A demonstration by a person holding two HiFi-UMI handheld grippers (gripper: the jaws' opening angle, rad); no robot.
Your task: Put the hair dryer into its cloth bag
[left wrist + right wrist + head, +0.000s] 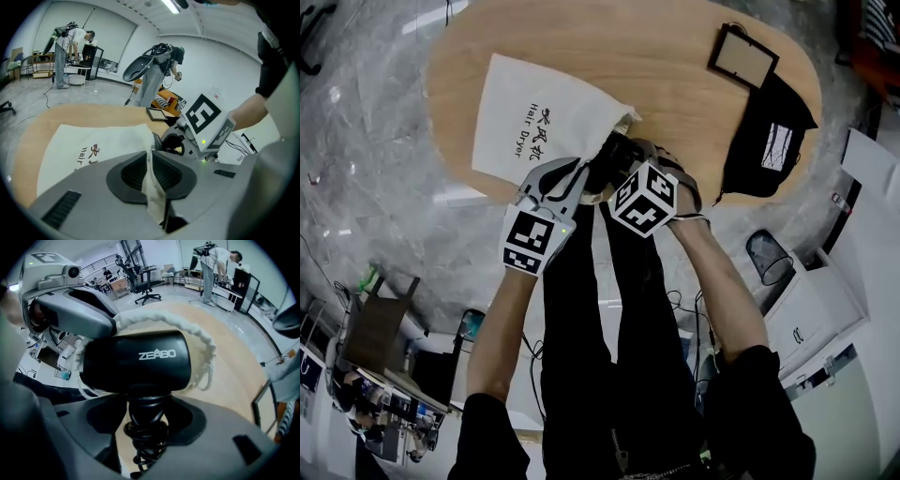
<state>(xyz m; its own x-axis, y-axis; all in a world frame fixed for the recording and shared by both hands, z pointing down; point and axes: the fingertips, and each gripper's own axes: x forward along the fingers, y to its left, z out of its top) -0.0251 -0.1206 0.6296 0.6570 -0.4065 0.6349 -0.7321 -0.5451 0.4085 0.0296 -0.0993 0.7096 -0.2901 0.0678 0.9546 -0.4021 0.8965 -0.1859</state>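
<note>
Right gripper [147, 416] is clamped on the handle [144, 405] of the hair dryer [136, 363]. The grip goes over the black cord [146, 440] wound round the handle, and the jaws are stood fairly wide by that bundle. Left gripper [151, 157] is pinched shut on a fold of the cloth bag [93, 140] at its rim, so the mouth is lifted open.

A white drawstring [209, 348] is seen looped round the dryer barrel. In the head view the black body sits right at the bag opening, by the near edge of the table [675, 56]. The dryer is judged to be at the mouth and partly in at most. The rest of the bag lies flat on the wood beyond it.

Handling, as judged:
- **Dryer:** It is taken to be rigid hard plastic with some weight, top-heavy above the handle. The glossy shell is likely slippery, so the cord-wrapped handle is the better hold. The coils could shift under the pads.
- **Bag:** It is thin, limp and light, and the mouth is expected to collapse if the rim is let go. It is best held at the hem beside the drawstring.
- **Drawstring:** It could snag on the barrel.

Farther off, a picture frame [742, 56] and a black bag [746, 174] are seen at the far right of the table, well apart from the work.
</note>
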